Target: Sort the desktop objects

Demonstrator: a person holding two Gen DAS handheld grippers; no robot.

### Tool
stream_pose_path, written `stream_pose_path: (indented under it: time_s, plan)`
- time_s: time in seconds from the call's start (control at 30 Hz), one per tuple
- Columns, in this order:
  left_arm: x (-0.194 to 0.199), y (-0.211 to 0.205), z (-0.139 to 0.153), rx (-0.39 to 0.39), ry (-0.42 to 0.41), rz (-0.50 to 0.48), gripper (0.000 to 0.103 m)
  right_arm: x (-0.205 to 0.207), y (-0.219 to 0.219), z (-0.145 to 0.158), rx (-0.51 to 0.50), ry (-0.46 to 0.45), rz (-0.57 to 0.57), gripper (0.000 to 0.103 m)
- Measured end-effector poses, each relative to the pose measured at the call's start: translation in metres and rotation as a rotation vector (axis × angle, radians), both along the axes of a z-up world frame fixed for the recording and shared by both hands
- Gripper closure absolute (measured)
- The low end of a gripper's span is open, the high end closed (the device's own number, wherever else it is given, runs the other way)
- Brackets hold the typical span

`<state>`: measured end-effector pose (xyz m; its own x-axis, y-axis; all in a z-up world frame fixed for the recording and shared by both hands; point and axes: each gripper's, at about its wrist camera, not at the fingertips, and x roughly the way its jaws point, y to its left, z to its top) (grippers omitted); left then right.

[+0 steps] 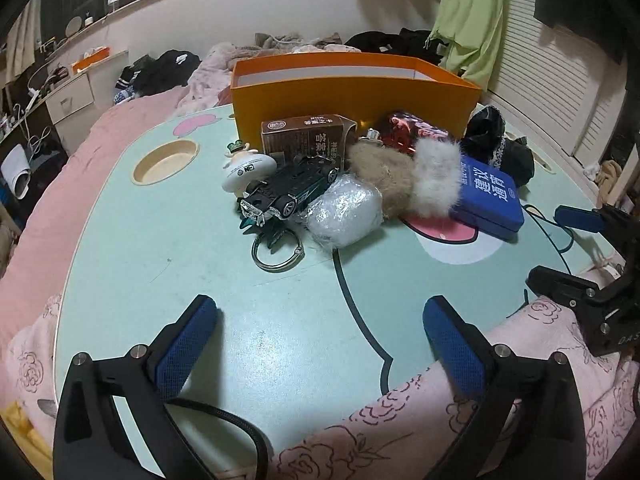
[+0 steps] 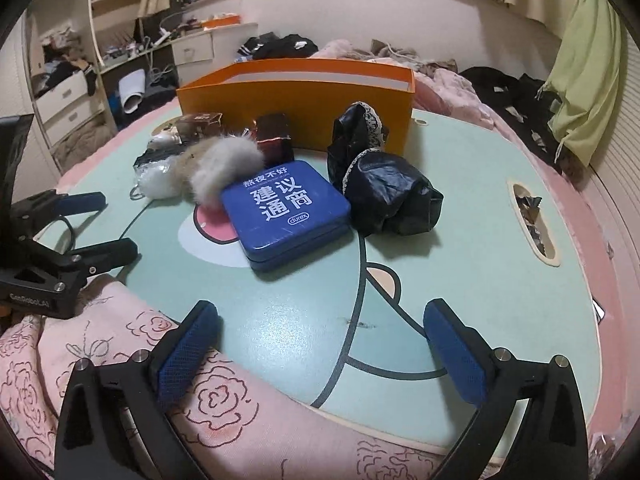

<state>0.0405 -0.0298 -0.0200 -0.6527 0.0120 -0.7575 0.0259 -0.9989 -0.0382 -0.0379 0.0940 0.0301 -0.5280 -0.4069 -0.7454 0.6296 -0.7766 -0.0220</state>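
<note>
Now the things to sort lie in one cluster in front of the orange box (image 1: 352, 92), which stands at the far edge of the green table (image 1: 248, 344). In the cluster, a blue tin (image 2: 286, 210) is nearest to the right side, with a black bag (image 2: 386, 196) just beside it. A grey fur piece (image 1: 436, 176) touches the tin, then come a wrapped white ball (image 1: 344, 210), a toy car (image 1: 288, 194) over a metal ring (image 1: 278, 252), a white figure (image 1: 248, 172) and a brown carton (image 1: 306, 136). The near half of the table is bare up to its near edge, where a pink flowered cloth (image 2: 120, 360) covers the rim. The left gripper (image 1: 320, 344) has its jaws wide apart over this bare part and holds nothing. The right gripper (image 2: 320, 344) is the same, jaws wide apart, touching nothing.
</note>
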Motion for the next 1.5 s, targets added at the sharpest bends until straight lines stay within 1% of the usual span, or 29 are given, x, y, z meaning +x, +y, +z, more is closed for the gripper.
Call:
stream_pose_path:
  time_s: [0.5, 0.73, 1.1, 1.5]
  plan:
    - [0.001, 0.003, 0.002, -0.002, -0.001, 0.001, 0.0, 0.002, 0.003, 0.0, -0.011, 0.0, -0.001, 0.0]
    - [0.0, 0.008, 0.006, -0.004, -0.005, 0.001, 0.0, 0.003, 0.007, -0.001, -0.007, 0.003, -0.035, 0.0]
    - [0.005, -0.002, 0.01, -0.003, -0.003, -0.002, 0.0, 0.003, 0.007, -0.001, -0.004, 0.007, -0.035, 0.0]
    - [0.012, -0.003, 0.011, 0.0, -0.011, 0.001, 0.0, 0.001, 0.008, -0.002, 0.0, 0.008, -0.04, 0.0]
